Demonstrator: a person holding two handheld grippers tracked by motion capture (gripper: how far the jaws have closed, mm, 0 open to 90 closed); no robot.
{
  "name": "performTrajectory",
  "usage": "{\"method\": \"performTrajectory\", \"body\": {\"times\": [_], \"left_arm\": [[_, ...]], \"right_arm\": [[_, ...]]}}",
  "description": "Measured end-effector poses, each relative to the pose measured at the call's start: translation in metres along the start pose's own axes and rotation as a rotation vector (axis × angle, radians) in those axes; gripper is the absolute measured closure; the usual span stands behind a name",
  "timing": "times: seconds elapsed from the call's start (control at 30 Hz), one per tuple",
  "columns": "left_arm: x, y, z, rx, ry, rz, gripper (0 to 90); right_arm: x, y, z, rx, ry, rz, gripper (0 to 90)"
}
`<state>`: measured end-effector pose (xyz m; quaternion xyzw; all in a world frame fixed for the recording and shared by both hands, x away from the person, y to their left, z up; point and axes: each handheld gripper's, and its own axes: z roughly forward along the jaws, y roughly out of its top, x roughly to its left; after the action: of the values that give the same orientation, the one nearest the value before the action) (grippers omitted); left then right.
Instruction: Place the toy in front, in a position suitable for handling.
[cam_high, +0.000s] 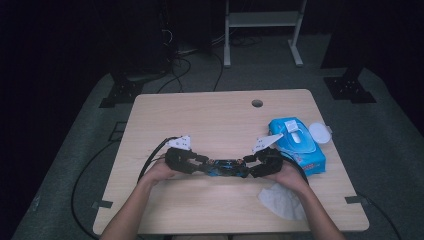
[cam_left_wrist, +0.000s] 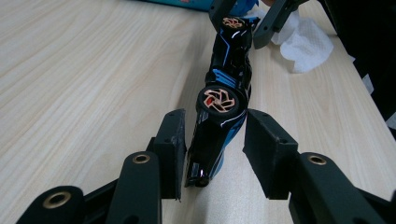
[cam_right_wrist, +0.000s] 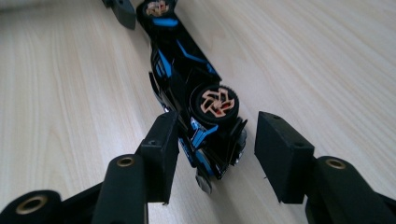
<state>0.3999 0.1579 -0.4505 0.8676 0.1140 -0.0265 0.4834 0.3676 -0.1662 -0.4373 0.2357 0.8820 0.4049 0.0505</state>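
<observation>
Two claws at a toy car, lower centre of the tabletop (cam_high: 200, 115).
Left claw (cam_left_wrist: 212, 140) and right claw (cam_right_wrist: 217, 142) both stand apart around the car's (cam_high: 227, 167) ends.

The high view looks down from above the table's (cam_high: 220, 110) near edge; both gripper views, close and low, face each other along the toy car (cam_left_wrist: 224, 100).

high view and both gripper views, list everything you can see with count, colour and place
toy car: 1, black and blue, lying on its side between both grippers
wipes pack: 1, blue, table's right side
lid: 1, white, beside the pack
tissue: 1, white, crumpled, near right edge
table: 1, light wood
left hand-held gripper: 1, black, jaws open around one car end
right hand-held gripper: 1, black, jaws open around the other end
</observation>
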Motion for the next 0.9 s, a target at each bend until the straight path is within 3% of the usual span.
{"method": "performTrajectory", "body": {"times": [0.13, 0.37, 0.5, 0.9], "left_arm": [[0.001, 0.001, -0.002, -0.011, 0.002, -0.017, 56.3], [0.001, 0.002, 0.002, 0.010, -0.004, -0.029, 55.4], [-0.001, 0.002, 0.005, 0.029, 0.010, -0.007, 58.7], [-0.001, 0.002, 0.003, 0.020, 0.000, -0.060, 55.6]], "right_arm": [[-0.001, 0.001, -0.004, -0.038, 0.008, 0.009, 47.4], [0.002, 0.002, 0.004, -0.019, 0.007, -0.024, 53.1], [0.005, 0.003, 0.005, -0.023, -0.010, -0.061, 55.0], [0.018, 0.004, 0.003, -0.007, -0.052, -0.146, 57.0]]}}
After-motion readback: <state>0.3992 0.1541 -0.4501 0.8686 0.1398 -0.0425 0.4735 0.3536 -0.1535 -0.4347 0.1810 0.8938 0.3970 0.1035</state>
